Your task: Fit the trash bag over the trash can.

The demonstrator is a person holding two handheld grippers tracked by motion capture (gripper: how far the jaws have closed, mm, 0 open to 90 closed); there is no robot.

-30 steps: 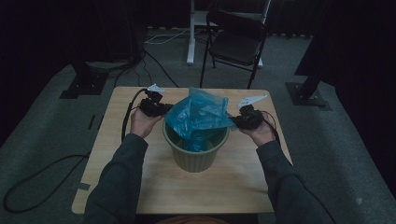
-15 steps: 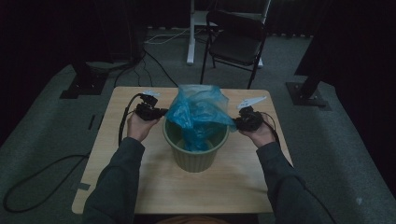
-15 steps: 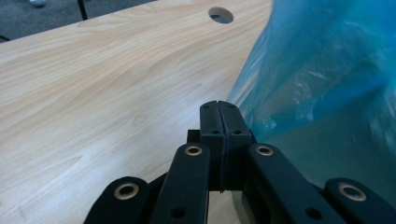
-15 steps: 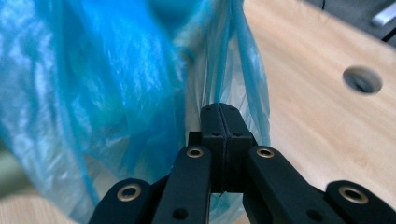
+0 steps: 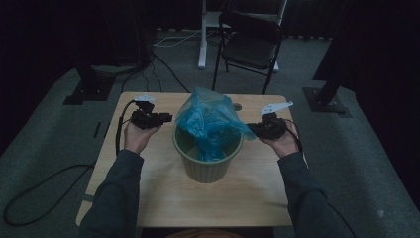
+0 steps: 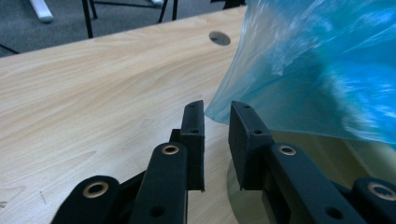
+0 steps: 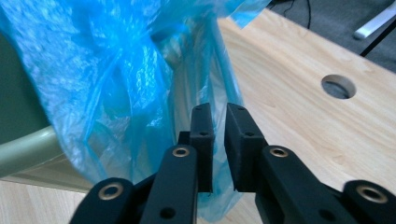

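Left gripper: we see its jaws slightly parted, holding nothing, just beside the bag's edge.
Bin: green, mid-table; a blue plastic bag sits inside and billows above the rim.
Right gripper: jaws pinching the bag's edge.
Hidden: the bin's bottom, behind plastic.

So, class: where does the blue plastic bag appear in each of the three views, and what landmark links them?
High view: blue plastic bag at centre, rising from the green bin.
Left gripper view: upper right.
Right gripper view: left and centre.
Shared landmark: the round hole in the table.
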